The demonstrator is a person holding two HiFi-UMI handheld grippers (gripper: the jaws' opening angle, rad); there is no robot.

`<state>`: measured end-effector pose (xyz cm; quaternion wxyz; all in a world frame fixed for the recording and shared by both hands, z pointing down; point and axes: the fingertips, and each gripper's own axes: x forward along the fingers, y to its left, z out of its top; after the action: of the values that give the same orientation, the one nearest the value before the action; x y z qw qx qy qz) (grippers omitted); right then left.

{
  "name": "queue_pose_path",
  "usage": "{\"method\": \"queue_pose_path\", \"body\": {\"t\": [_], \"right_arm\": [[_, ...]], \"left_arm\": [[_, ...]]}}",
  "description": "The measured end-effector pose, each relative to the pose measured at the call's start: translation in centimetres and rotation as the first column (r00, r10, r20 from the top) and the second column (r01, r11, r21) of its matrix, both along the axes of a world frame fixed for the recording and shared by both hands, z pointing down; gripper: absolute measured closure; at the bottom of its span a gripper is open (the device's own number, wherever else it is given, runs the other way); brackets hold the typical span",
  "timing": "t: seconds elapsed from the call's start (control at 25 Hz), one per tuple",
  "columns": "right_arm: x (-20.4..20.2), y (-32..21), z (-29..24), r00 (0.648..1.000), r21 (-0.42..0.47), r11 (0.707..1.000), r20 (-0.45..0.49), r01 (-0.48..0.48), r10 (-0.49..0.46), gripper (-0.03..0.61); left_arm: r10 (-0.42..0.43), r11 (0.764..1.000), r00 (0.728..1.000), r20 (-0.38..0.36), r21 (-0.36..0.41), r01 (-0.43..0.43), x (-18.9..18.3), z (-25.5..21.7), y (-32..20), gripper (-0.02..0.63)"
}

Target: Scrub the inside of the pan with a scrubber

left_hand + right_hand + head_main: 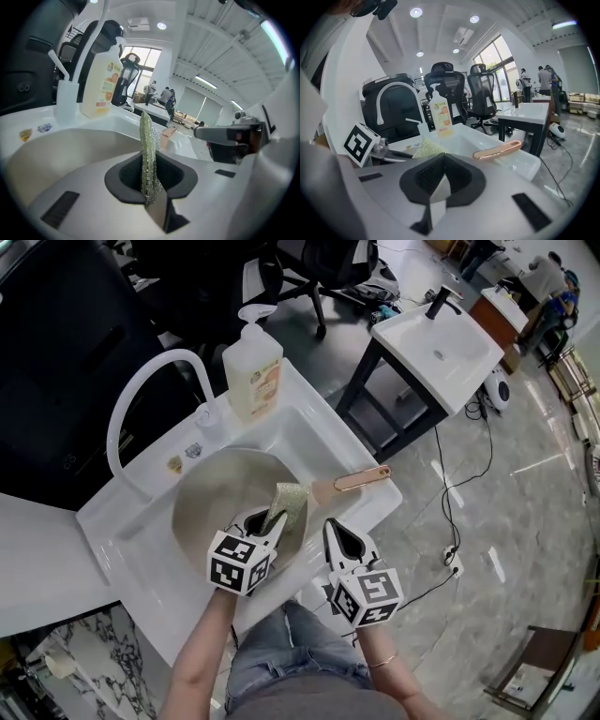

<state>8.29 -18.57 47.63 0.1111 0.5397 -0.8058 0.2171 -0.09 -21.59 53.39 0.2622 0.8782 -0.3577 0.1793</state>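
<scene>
A round pan [211,498] with a pale speckled inside sits in the white sink [309,432]. Its rose-gold handle [362,479] reaches out over the sink's right rim. My left gripper [270,521] hangs over the pan's near side, shut on a green glittery scrubber [290,505] that stands upright from the jaws. In the left gripper view the scrubber [148,154] rises edge-on out of the left gripper [150,199]. My right gripper [334,531] is shut and empty, just off the sink's front-right edge, near the handle [497,150]. The right gripper [435,187] shows nothing between its jaws.
A soap pump bottle [253,367] stands at the sink's back rim beside a white arched faucet [141,395]. A second washstand [441,348] and office chairs stand beyond on the tiled floor. A cable [448,502] lies on the floor to the right.
</scene>
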Motion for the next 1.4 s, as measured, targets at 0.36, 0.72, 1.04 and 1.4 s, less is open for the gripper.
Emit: {"method": "queue_pose_path", "body": {"t": [0.36,0.72,1.04,1.4], "right_arm": [[0.7,-1.5,0.7,0.999,-0.024,0.999,-0.010,-0.038,0.038,0.568],[-0.2,-3.1,1.3,1.000,-0.041,0.999,-0.007,-0.017,0.017,0.568],[-0.6,-4.1,1.7,1.000,-0.057,0.998,0.001,-0.006,0.006,0.568],[-0.8,-4.5,1.9,1.000,-0.062,0.998,0.011,0.004,-0.003,0.568]], "left_arm": [[-0.027,0.999,0.999,0.047,-0.040,0.029,0.2,3.5,-3.0,0.548],[-0.057,0.996,0.992,0.109,-0.059,0.064,0.4,5.8,-5.3,0.548],[-0.122,0.992,0.970,0.209,-0.016,0.129,-1.8,7.2,-8.7,0.548],[-0.252,0.964,0.917,0.310,-0.004,0.267,-6.1,8.3,-11.0,0.548]]}}
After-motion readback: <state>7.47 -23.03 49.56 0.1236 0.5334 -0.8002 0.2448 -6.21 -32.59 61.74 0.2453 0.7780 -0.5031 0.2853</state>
